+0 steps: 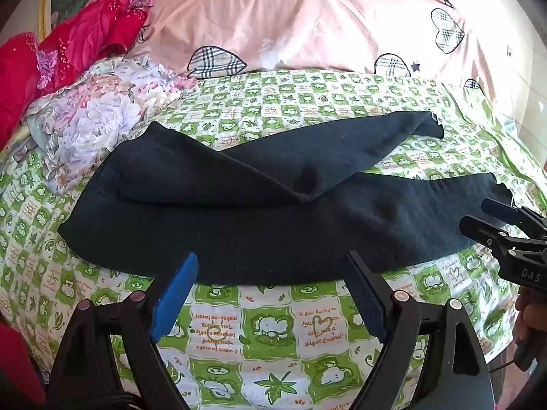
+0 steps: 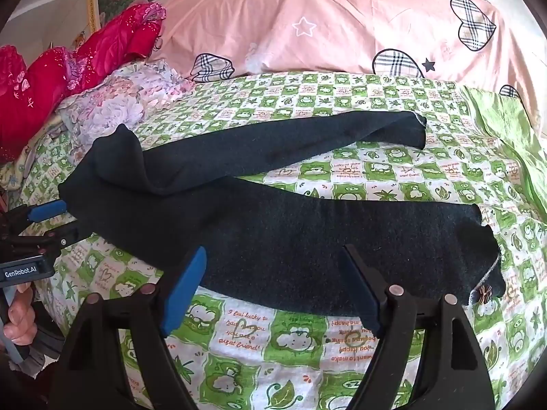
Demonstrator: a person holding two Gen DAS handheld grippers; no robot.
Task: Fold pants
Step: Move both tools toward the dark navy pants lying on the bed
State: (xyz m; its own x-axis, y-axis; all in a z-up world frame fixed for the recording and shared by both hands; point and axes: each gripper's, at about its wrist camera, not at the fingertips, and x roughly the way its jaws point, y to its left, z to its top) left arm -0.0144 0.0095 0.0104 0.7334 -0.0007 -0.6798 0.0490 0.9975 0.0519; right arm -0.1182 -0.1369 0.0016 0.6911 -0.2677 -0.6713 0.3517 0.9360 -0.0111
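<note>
Two claws: left claw [image 1: 270, 294] and right claw [image 2: 273, 287] both spread wide, holding nothing
Pants [image 1: 259, 205]: legs splayed on the bed [image 1: 273, 335]
Risk: one-layer pinch, lopsided fold

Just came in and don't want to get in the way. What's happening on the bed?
A person holds a gripper in each hand over dark pants spread on the green-patterned sheet. The left gripper and right gripper are both open at the near edge, gripping nothing. The legs lie splayed apart, so folding has not started.
</note>
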